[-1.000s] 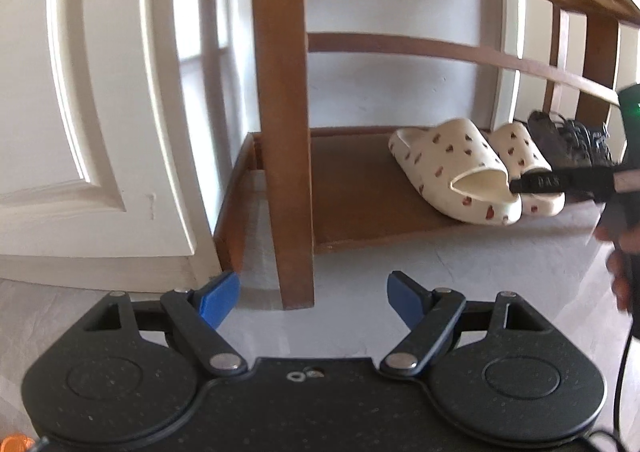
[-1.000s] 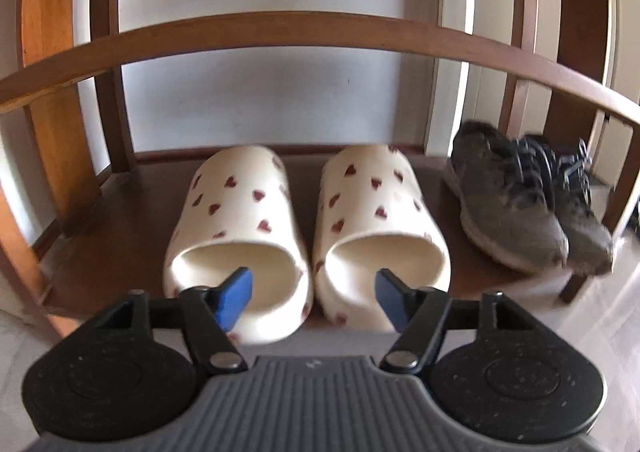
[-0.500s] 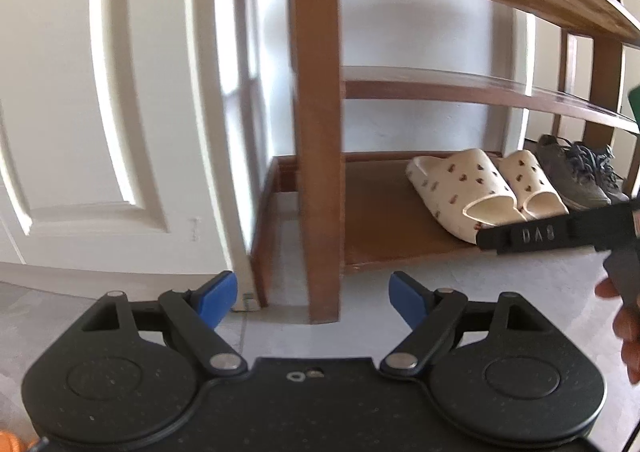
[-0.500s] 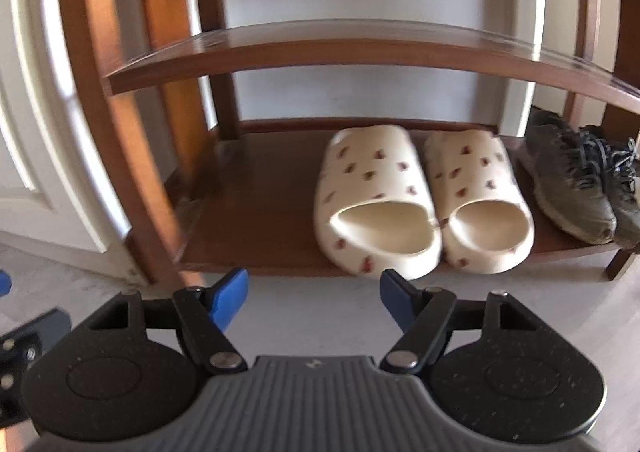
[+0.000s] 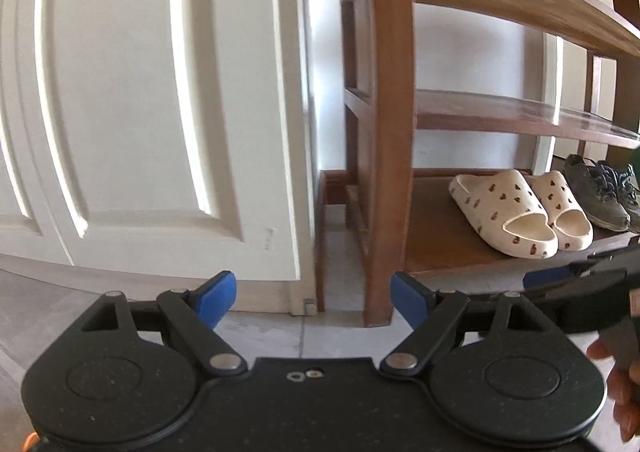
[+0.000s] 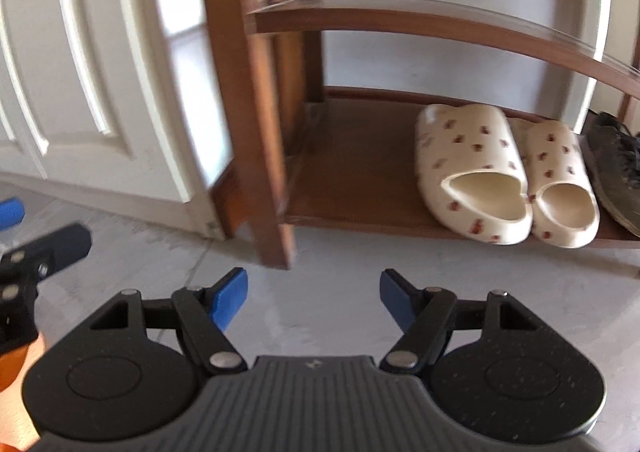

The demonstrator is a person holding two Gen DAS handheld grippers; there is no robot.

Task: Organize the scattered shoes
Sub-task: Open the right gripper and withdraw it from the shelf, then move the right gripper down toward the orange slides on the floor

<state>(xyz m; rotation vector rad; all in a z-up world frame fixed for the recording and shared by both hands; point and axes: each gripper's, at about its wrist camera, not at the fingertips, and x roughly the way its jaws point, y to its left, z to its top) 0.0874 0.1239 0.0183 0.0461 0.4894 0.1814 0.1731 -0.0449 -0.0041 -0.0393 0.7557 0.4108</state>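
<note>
While you hold both tools over the grey floor (image 6: 500, 292), each has blue pads spread wide w/ nothing between them: left gripper (image 5: 311, 298) faces the rack's front leg, right gripper (image 6: 313, 294) sits short of the shelf. Cream heart-print slippers (image 6: 504, 172) sit as a pair, touching side by side, on the bottom board of the wooden shoe rack (image 6: 256, 124), at approx 1 o'clock from your right tool, toes twd the wall. Grey sneakers (image 5: 600, 194) just beside them at 3 o'clock. White paneled door (image 5: 160, 112) at 10 o'clock in left view.
</note>
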